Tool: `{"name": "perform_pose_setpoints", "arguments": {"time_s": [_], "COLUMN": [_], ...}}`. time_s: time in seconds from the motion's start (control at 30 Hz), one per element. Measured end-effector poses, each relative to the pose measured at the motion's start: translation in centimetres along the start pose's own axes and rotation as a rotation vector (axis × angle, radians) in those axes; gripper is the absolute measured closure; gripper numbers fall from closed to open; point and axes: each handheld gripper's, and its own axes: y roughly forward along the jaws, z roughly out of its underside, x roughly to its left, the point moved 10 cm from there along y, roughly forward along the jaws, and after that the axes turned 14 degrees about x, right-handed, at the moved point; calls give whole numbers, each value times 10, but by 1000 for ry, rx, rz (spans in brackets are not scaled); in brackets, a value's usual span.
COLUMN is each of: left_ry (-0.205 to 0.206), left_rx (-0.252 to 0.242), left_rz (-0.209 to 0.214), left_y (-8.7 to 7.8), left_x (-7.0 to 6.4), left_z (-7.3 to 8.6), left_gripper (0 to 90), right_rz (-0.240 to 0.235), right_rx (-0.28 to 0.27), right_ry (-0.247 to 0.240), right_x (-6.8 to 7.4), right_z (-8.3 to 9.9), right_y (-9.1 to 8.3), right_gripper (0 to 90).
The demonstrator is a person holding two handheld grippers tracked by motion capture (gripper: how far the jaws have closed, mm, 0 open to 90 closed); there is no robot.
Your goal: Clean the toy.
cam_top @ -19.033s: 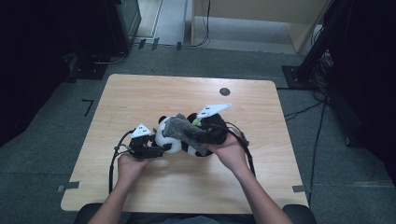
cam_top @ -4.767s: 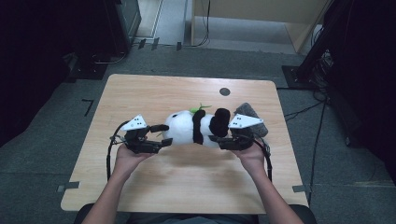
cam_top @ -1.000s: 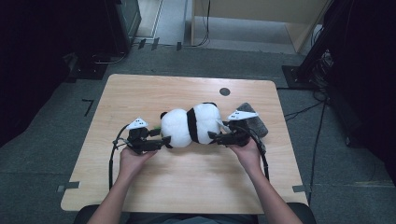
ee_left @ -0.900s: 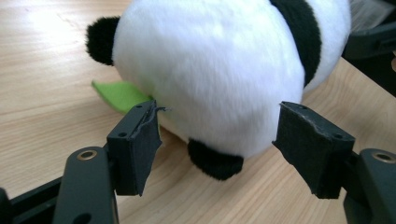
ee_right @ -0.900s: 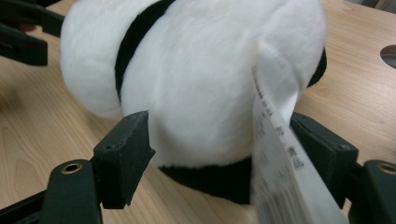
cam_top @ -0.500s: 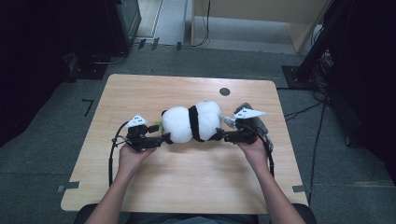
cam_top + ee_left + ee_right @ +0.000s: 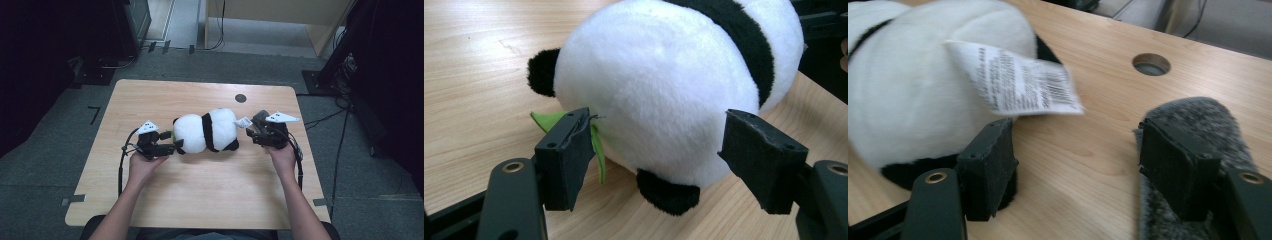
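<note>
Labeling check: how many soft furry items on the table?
2. A white-and-black plush panda lies mid-table between the left gripper and the right gripper. A grey furry piece lies by the right gripper's jaw, partly hidden.

One plush panda [image 7: 207, 131] and one grey furry item [image 7: 1193, 125] lie on a single wooden table [image 7: 200, 200]. Two handheld grippers, left [image 7: 167, 148] and right [image 7: 253, 132], flank the toy.
</note>
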Motion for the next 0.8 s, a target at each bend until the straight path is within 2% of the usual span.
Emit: {"name": "perform_pose_setpoints", "arguments": {"time_s": [0.03,0.47,0.67,0.8], "left_ry": [0,4,8,10], "left_rx": [4,21,24,22], "left_rz": [-5,-14,-12,-17], "left_y": [0,5,5,5], "left_x": [0,1,2,1], "left_z": [0,3,3,3], "left_gripper": [284,283,281,281], "right_rz": [14,114,150,136], "right_rx": [-4,-46,-30,-17], "right_ry": [16,64,107,133], "right_x": [-6,-42,-65,-73], "right_z": [1,6,16,23], "right_y": [0,-6,1,7], "right_gripper": [307,312,328,357]}}
